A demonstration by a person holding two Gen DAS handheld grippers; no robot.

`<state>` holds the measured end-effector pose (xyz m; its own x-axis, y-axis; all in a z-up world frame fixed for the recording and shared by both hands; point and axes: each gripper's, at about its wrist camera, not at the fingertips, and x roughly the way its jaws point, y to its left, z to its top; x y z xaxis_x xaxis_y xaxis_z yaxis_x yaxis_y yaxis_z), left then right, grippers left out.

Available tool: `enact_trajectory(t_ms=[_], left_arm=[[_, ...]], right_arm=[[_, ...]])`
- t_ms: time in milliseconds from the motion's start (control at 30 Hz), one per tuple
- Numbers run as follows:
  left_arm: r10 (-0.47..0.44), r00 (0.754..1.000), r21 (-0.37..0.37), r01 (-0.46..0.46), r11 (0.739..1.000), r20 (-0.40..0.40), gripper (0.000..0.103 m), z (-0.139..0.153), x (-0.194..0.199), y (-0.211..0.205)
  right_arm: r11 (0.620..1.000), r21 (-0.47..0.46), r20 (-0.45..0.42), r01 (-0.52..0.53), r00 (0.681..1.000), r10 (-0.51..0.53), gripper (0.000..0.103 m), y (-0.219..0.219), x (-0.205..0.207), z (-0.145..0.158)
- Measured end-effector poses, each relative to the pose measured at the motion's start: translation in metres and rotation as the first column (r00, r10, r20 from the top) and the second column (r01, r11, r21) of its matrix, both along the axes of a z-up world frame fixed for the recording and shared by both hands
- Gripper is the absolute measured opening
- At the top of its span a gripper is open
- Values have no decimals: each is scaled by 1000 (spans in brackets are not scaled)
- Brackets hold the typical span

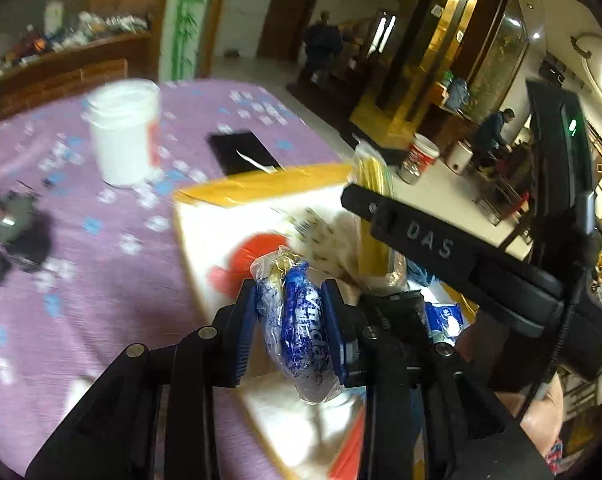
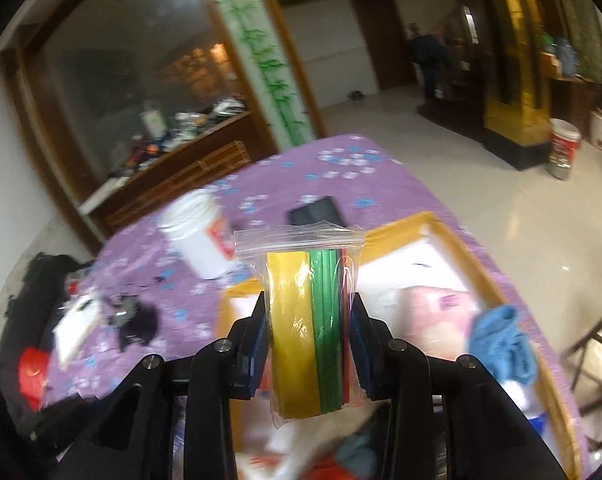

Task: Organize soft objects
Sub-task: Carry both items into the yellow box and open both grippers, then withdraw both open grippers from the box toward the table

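Left gripper [image 1: 289,320] raised above the table, blue-padded fingers [image 1: 243,332] squeezed in from both sides on a blue and white tissue pack [image 1: 301,328], linkage arms spread wide below. Right gripper [image 2: 309,344] likewise lifted, jaws pressed against a clear bag of coloured sheets [image 2: 309,320] standing upright between them. Seen from the left wrist, right gripper's black body crossing just beside and above, slanted, with a bit of the person's hand [image 1: 541,412] beneath

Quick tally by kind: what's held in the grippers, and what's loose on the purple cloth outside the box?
Held packs: 2, blue tissue pack in left gripper, zip bag of coloured sheets in right gripper
White tubs: 1
Black flat slabs: 1
Total: 4
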<state>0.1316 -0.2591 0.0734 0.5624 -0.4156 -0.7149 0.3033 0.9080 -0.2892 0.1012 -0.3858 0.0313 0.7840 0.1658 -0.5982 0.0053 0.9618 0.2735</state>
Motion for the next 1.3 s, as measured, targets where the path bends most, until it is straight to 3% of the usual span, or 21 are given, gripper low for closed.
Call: enact_trajectory(t_ms=[267, 367, 500, 600, 767, 967, 1167, 1300], left_arm=[[-16, 999, 45, 14, 999, 44, 35, -4, -12, -14], [-18, 999, 59, 15, 998, 50, 43, -3, -15, -14], [-20, 998, 28, 18, 999, 51, 47, 0, -16, -11], [-23, 997, 29, 21, 999, 69, 55, 4, -18, -12], [-27, 994, 62, 20, 998, 106, 56, 11, -24, -16], [-21, 981, 159, -11, 987, 195, 56, 19, -36, -19], [-9, 946, 271, -83, 959, 324, 56, 28, -54, -14], [-3, 926, 306, -121, 944, 377, 56, 30, -64, -7]], right_arm=[[998, -35, -80, 55, 995, -58, 41, -16, 14, -16], [997, -61, -93, 38, 995, -43, 52, -8, 18, -19], [995, -84, -41, 47, 998, -50, 69, -3, 12, -10], [994, -79, 38, 72, 997, -69, 76, -5, 1, 3], [992, -40, 163, 119, 980, -111, 76, -16, -17, 18], [987, -48, 226, 155, 964, -140, 77, -19, -23, 24], [976, -40, 288, 215, 938, -194, 77, -22, -31, 29], [969, -60, 319, 238, 925, -207, 78, -18, -34, 31]])
